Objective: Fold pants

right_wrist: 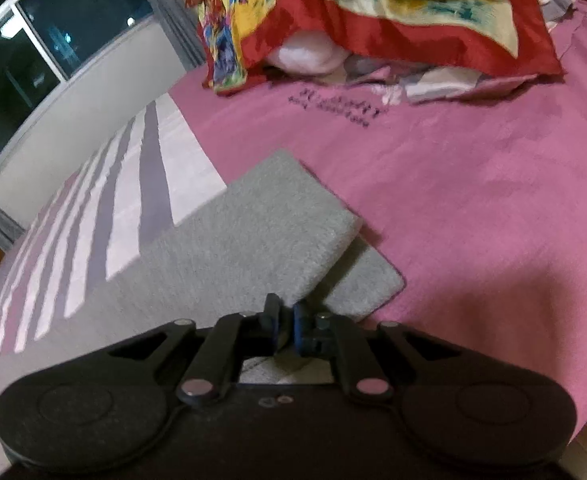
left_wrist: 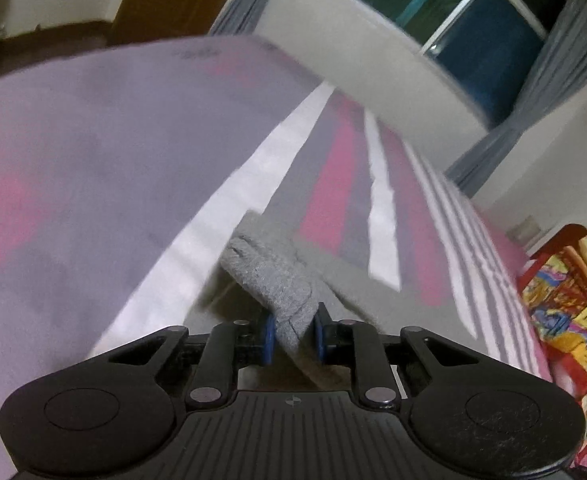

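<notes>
The grey pants (right_wrist: 253, 240) lie on a bed with a pink and striped sheet (right_wrist: 473, 200). In the right wrist view two leg ends overlap, the upper one (right_wrist: 293, 208) lying skewed across the lower one (right_wrist: 365, 284). My right gripper (right_wrist: 284, 326) is shut on the near edge of the pants. In the left wrist view my left gripper (left_wrist: 293, 334) is shut on a thick bunched fold of the pants (left_wrist: 269, 276), lifted off the sheet (left_wrist: 93, 184). The pants' remaining cloth is hidden behind the grippers.
A red and yellow patterned cushion (right_wrist: 353, 12) and crumpled white cloth (right_wrist: 309, 56) lie at the head of the bed. A window (left_wrist: 473, 20) with grey curtains (left_wrist: 553, 76) is beyond the bed. The cushion also shows in the left wrist view (left_wrist: 565, 312).
</notes>
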Demonstrator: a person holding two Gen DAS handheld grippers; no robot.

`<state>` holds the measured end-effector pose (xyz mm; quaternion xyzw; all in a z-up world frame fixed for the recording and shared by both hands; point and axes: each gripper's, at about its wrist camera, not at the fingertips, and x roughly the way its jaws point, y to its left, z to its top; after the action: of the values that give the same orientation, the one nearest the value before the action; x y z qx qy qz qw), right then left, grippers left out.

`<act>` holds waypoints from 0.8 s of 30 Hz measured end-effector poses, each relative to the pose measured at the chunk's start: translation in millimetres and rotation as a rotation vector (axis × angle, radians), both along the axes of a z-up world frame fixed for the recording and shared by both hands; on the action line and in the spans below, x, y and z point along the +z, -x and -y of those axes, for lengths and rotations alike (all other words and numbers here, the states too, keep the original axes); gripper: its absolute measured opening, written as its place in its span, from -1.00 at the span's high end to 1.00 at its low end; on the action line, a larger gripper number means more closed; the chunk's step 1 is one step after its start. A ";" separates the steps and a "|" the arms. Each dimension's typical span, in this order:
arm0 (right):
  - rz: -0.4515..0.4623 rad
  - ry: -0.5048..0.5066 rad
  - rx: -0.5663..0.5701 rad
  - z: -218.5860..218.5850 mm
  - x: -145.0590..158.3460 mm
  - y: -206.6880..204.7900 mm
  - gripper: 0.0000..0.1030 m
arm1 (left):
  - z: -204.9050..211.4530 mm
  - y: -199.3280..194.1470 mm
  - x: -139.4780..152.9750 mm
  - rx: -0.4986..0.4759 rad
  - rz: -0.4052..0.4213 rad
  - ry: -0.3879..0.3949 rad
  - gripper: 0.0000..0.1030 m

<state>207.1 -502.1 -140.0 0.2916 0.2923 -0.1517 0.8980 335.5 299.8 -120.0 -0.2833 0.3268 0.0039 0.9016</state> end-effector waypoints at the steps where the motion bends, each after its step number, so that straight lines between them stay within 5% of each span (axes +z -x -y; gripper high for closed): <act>1: 0.011 0.002 0.002 -1.3 1.4 3.0 0.92 | -1.3 -3.1 -1.3 -0.005 -0.013 -0.012 0.62; 5: -0.022 -0.025 -0.002 -0.2 -15.6 6.1 0.92 | -6.3 -15.0 -42.0 -0.027 -0.178 -0.036 0.62; 14: 0.083 -0.019 -0.003 -7.2 3.9 19.4 0.93 | -4.8 -10.0 -46.4 -0.020 -0.146 -0.019 0.62; 19: -0.014 -0.073 -0.044 1.2 -18.6 13.6 0.93 | -5.7 -12.0 -45.1 -0.018 -0.154 -0.024 0.62; 21: 0.014 -0.114 -0.068 3.7 -19.1 18.9 0.88 | -4.0 -13.4 -44.1 -0.020 -0.159 -0.028 0.61; 24: 0.071 -0.102 -0.099 3.0 -9.3 35.5 0.52 | -1.1 -13.7 -39.2 -0.034 -0.157 -0.049 0.56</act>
<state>171.7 -505.1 -149.4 0.3565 0.2526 -0.1704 0.8832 349.2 300.9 -159.2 -0.2544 0.4013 0.0186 0.8797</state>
